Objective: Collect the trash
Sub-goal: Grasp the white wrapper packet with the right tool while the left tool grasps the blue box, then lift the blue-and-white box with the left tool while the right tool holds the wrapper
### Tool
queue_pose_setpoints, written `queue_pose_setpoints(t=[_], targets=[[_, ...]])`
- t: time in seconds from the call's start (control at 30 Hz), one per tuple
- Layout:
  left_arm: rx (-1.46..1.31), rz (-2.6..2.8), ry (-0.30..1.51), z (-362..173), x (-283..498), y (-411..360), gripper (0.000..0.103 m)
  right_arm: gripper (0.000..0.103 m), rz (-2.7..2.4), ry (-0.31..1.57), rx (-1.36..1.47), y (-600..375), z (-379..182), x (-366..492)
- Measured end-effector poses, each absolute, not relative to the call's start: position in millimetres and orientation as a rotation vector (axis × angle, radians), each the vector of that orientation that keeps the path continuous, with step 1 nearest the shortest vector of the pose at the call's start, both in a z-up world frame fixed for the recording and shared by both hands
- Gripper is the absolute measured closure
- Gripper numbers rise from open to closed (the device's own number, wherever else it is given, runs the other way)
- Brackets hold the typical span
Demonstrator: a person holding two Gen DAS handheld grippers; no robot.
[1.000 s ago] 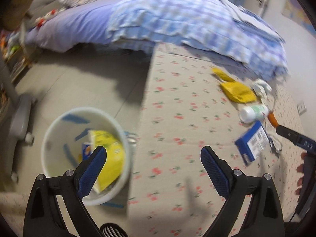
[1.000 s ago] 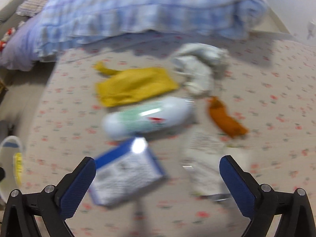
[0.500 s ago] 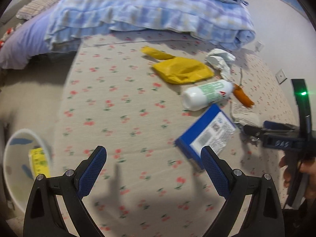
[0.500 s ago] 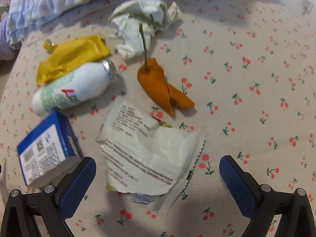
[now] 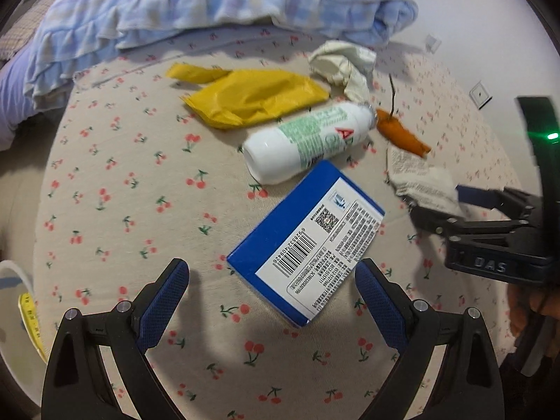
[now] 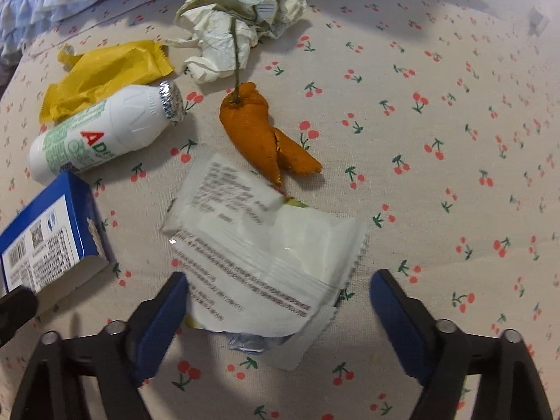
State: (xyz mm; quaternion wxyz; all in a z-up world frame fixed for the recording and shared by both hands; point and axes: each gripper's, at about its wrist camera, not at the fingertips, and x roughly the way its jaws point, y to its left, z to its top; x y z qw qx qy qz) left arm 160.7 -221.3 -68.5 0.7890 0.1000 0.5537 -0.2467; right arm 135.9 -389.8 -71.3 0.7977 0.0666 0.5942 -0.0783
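- L gripper point(image 5: 271, 292): jaws wide apart, nothing in them, hovering low w/ the near end of the blue box point(image 5: 308, 241) lying between the fingertips
- R gripper point(image 6: 278, 299): also spread wide, empty, straddling the near edge of the white wrapper point(image 6: 269, 255); not touching it yet as far as I can tell
- Rest of the trash on the cherry-print cover point(image 6: 437, 140): white bottle point(image 6: 105, 133) on its side just beside the box, yellow wrapper point(image 6: 101, 73) behind it, orange peel point(image 6: 266, 136) w/ stem just past the white wrapper, crumpled paper point(image 6: 238, 24) furthest back
- Bin rim point(image 5: 14, 280) only just shows at far left of L view, well apart from the pile
- Risks, my guess: box sits skewed to the L jaws, so closing on a corner could spin it out or shove it into the bottle, which would roll
- Wrapper is flat + slick; R pads may slide over it or pinch cover fabric instead
- Both grippers work close together, so a clash is possible
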Motion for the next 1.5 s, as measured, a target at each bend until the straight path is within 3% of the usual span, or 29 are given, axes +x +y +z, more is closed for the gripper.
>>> queue_pose_setpoints(t=[0.13, 0.2, 0.3, 0.53, 0.63, 0.83, 0.97, 1.17, 1.23, 1.3, 1.37, 1.5], targets=[[0.244, -0.543, 1.184, -74, 159, -225, 0.012, 0.04, -0.136, 1.263, 0.117, -381, -66, 130], [0.262, -0.544, 1.168, -72, 156, -227, 0.022, 0.05, -0.117, 1.265, 0.102, -376, -64, 128], [0.256, -0.555, 1.156, -69, 153, -226, 0.039, 0.053, -0.101, 1.261, 0.097, -374, -59, 119], [0.23, -0.596, 1.155, -61, 142, -221, 0.04, 0.054, -0.083, 1.222, 0.127, -378, -41, 108], [0.226, -0.612, 1.155, -57, 135, -222, 0.06, 0.054, -0.078, 1.215, 0.143, -384, -37, 108], [0.208, -0.611, 1.157, -50, 127, -215, 0.07, 0.054, -0.059, 1.199, 0.174, -384, -25, 99], [0.196, -0.602, 1.148, -47, 122, -207, 0.088, 0.054, -0.049, 1.191, 0.183, -383, -19, 93], [0.181, -0.607, 1.176, -46, 122, -203, 0.087, 0.054, -0.052, 1.182, 0.198, -384, -15, 87], [0.174, -0.593, 1.199, -46, 123, -202, 0.078, 0.054, -0.054, 1.181, 0.2, -386, -15, 86], [0.145, -0.585, 1.2, -42, 122, -198, 0.046, 0.053, -0.057, 1.181, 0.203, -388, -15, 84], [0.122, -0.577, 1.19, -37, 121, -196, 0.03, 0.053, -0.062, 1.181, 0.209, -393, -15, 83], [0.133, -0.58, 1.168, -29, 121, -202, 0.028, 0.053, -0.076, 1.183, 0.224, -401, -16, 81]])
